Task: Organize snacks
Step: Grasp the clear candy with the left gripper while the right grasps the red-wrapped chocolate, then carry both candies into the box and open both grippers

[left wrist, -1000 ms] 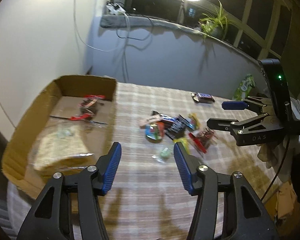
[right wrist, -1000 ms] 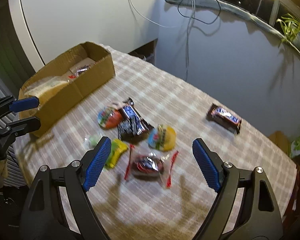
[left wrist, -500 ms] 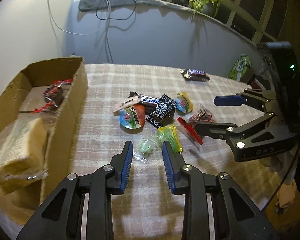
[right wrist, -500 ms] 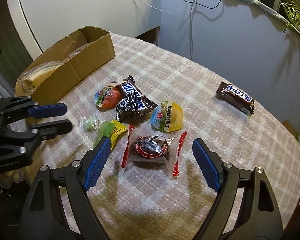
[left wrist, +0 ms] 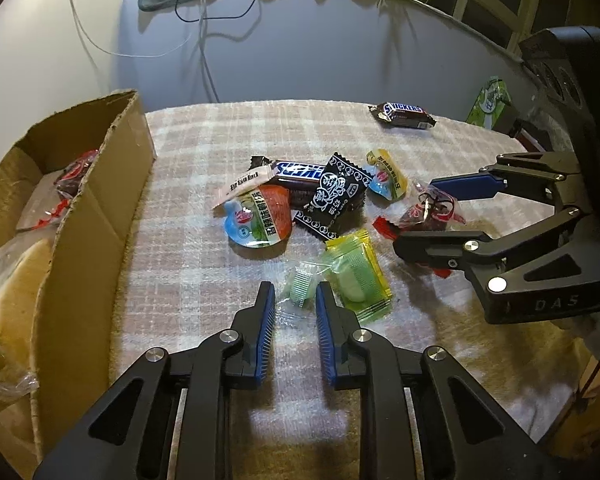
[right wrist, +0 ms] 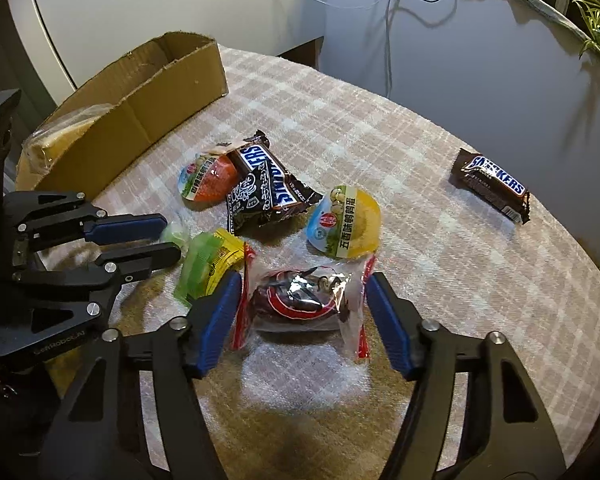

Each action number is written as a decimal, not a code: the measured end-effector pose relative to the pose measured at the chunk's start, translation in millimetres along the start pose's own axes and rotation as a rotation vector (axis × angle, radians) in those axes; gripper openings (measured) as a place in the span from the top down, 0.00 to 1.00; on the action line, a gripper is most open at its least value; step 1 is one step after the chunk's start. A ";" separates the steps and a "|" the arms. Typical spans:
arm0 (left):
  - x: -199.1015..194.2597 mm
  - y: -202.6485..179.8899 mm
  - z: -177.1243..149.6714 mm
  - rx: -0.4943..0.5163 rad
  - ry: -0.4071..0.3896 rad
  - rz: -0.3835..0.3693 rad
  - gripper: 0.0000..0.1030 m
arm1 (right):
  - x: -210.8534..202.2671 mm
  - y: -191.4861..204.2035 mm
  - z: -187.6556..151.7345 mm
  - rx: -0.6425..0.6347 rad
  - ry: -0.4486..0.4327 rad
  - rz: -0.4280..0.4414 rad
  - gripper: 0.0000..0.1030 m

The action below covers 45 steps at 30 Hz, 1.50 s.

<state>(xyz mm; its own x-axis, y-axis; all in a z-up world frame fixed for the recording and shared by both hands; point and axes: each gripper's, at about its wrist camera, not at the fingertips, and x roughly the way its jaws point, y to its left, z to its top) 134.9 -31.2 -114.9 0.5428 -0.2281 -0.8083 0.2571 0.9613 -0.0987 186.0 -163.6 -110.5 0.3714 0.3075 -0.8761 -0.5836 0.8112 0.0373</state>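
Note:
Loose snacks lie on the checked tablecloth point(left wrist: 204, 264). My left gripper point(left wrist: 295, 294) is low over it, jaws closing, with a small clear-green candy point(left wrist: 300, 285) between the tips; a gap still shows on each side. From the right wrist view the left gripper point(right wrist: 170, 237) brackets that candy point(right wrist: 175, 232). My right gripper point(right wrist: 303, 282) is closing around a clear packet with red ends point(right wrist: 300, 300); its pads stand right at the wrapper's edges without squeezing it. The left wrist view shows the right gripper point(left wrist: 420, 216) astride that packet point(left wrist: 432, 210).
A cardboard box point(left wrist: 100, 184) on the left holds bagged bread point(left wrist: 12, 288) and a red-wrapped snack point(left wrist: 74, 176). Piled mid-table: a Snickers bar point(left wrist: 300, 170), black packet point(left wrist: 332, 196), orange cup point(left wrist: 260, 216), yellow cup point(left wrist: 386, 176), green-yellow packet point(left wrist: 358, 276). Another Snickers point(left wrist: 402, 114) lies far right.
Both grippers have come down closer to the tablecloth. The left jaws narrowed a lot around the green candy. The right jaws narrowed around the red-ended packet.

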 end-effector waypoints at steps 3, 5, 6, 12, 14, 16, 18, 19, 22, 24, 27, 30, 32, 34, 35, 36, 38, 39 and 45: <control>0.2 -0.2 0.0 0.000 -0.006 0.004 0.81 | -0.2 0.7 0.2 -0.004 0.003 0.000 0.39; 0.3 -0.9 -0.1 0.001 -0.009 0.005 0.82 | -0.8 1.0 0.5 -0.004 0.003 0.000 0.41; 0.1 -0.9 -0.2 0.000 -0.011 0.004 0.83 | -1.3 1.3 0.2 -0.002 0.001 0.000 0.42; -3.2 1.5 -0.3 -0.015 -0.018 -0.003 0.86 | -4.6 2.0 -2.6 0.018 -0.007 0.013 0.45; -6.2 3.5 -1.1 -0.025 -0.022 -0.004 0.86 | -7.6 2.6 -3.7 0.023 -0.014 0.014 0.45; -10.1 5.4 -2.1 -0.037 -0.027 -0.007 0.86 | -12.2 3.2 -4.0 0.024 -0.023 0.013 0.45; -16.0 6.2 -2.5 -0.043 -0.038 -0.010 0.86 | -18.7 3.7 -3.8 0.025 -0.035 0.013 0.45; -20.7 6.7 -2.2 -0.046 -0.047 -0.013 0.86 | -21.5 4.0 -3.5 0.025 -0.041 0.011 0.45; -32.4 8.0 -1.3 -0.051 -0.071 -0.019 0.86 | -33.1 7.7 -0.6 0.018 -0.064 0.005 0.45; -40.8 9.6 -0.6 -0.057 -0.088 -0.020 0.86 | -39.7 10.8 1.8 0.013 -0.079 0.004 0.45; -54.5 14.0 0.9 -0.066 -0.117 -0.022 0.86 | -49.8 17.1 8.0 0.004 -0.103 0.005 0.45; -69.5 20.9 1.2 -0.081 -0.149 -0.020 0.86 | -58.9 24.2 16.2 -0.009 -0.128 0.010 0.45; -79.8 26.7 1.2 -0.089 -0.172 -0.015 0.86 | -64.8 31.7 24.7 -0.022 -0.148 0.015 0.45; -90.4 34.8 1.1 -0.100 -0.193 -0.006 0.86 | -69.4 39.2 33.1 -0.034 -0.166 0.020 0.45; -94.2 38.6 1.2 -0.106 -0.201 -0.002 0.86 | -70.7 42.6 35.7 -0.038 -0.172 0.022 0.45; -99.5 44.8 1.0 -0.115 -0.212 0.006 0.86 | -72.3 47.2 41.3 -0.044 -0.181 0.027 0.45; -105.9 54.5 -0.2 -0.128 -0.225 0.020 0.86 | -73.4 53.5 48.2 -0.055 -0.191 0.033 0.45; -108.7 59.0 -0.7 -0.134 -0.230 0.025 0.86 | -73.3 57.9 53.5 -0.063 -0.196 0.037 0.45; -122.9 90.1 -5.6 -0.180 -0.253 0.074 0.86 | -65.8 82.9 78.3 -0.103 -0.209 0.067 0.45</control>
<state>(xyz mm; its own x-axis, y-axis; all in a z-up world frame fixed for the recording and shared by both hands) 86.9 84.4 -27.6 0.7423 -0.1662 -0.6491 0.0764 0.9834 -0.1644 169.7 -77.7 -12.2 0.4644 0.4642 -0.7542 -0.6787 0.7337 0.0337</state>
